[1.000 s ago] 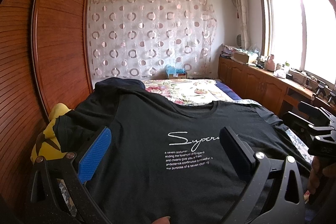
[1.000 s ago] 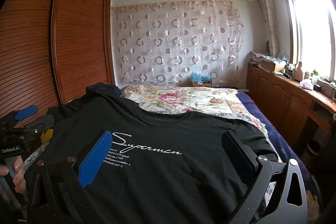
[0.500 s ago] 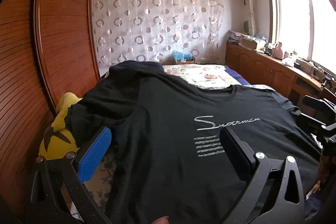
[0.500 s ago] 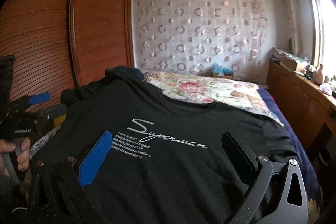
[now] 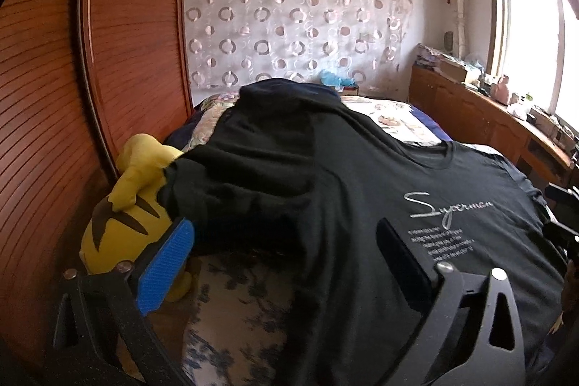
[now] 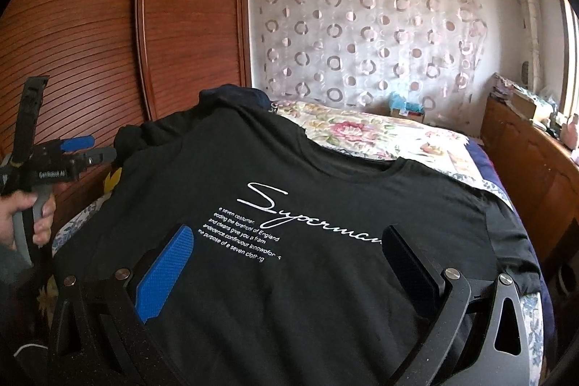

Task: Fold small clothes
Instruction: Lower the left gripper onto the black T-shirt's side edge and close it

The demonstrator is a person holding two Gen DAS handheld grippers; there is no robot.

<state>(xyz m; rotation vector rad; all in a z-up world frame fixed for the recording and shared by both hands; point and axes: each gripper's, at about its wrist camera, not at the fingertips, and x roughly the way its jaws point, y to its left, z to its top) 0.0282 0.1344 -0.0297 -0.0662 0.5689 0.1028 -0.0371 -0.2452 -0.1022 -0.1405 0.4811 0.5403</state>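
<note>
At the left of the left wrist view, the yellow plush toy (image 5: pixel 126 223) sits just beside your left claw (image 5: pixel 286 255), against the wooden wardrobe (image 5: pixel 54 96), so you have little room there. The black T-shirt (image 6: pixel 307 241) lies flat across the middle. Open bedspread (image 6: pixel 380 136) lies beyond it at upper centre.

- I log the T-shirt (image 6: pixel 325 277) black, white script print.
- Plush toy (image 5: pixel 123 219): yellow, dark stripes.
- Bedspread (image 6: pixel 365 132): cream, pink floral.
- Curtain (image 6: pixel 365 35): pale, ring pattern.
- Wardrobe (image 6: pixel 108 35): reddish-brown, slatted.
</note>
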